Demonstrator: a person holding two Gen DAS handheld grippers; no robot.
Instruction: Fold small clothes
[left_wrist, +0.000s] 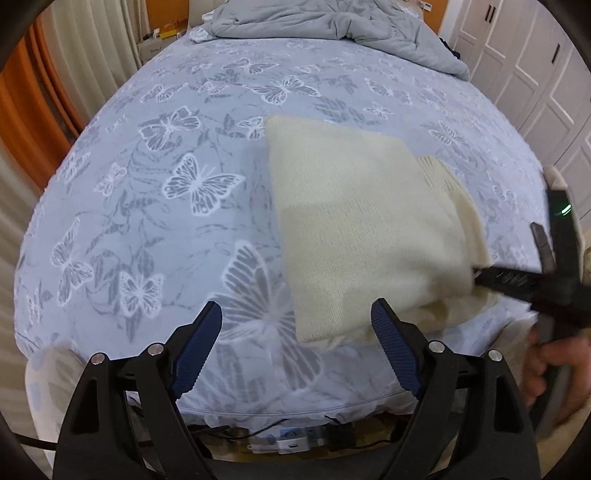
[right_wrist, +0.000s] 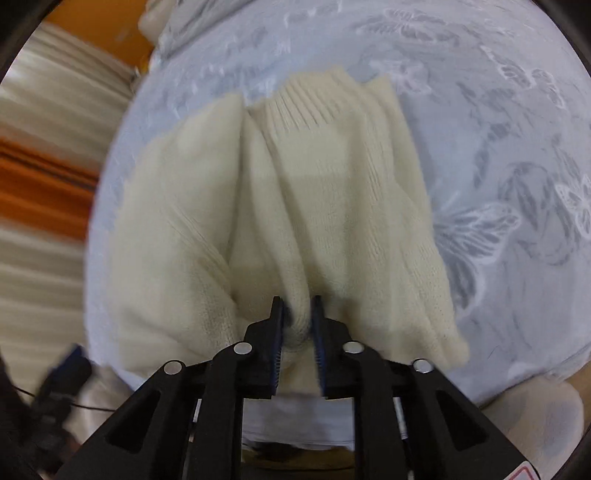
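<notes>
A cream knitted garment (left_wrist: 362, 221) lies folded on the butterfly-print bedsheet (left_wrist: 166, 184), near the bed's front edge. My left gripper (left_wrist: 295, 314) is open and empty, just in front of the garment's near left corner. My right gripper (right_wrist: 297, 306) is shut on a bunched fold of the cream garment (right_wrist: 295, 206) at its near edge. The ribbed hem (right_wrist: 306, 107) sticks out at the far side. In the left wrist view the right gripper (left_wrist: 476, 273) comes in from the right and bites the garment's right edge.
A grey duvet (left_wrist: 332, 26) is piled at the head of the bed. White wardrobe doors (left_wrist: 535, 74) stand to the right. Curtains and an orange wall (left_wrist: 29, 110) are on the left. Cables and a power strip (left_wrist: 288, 439) lie on the floor below the bed edge.
</notes>
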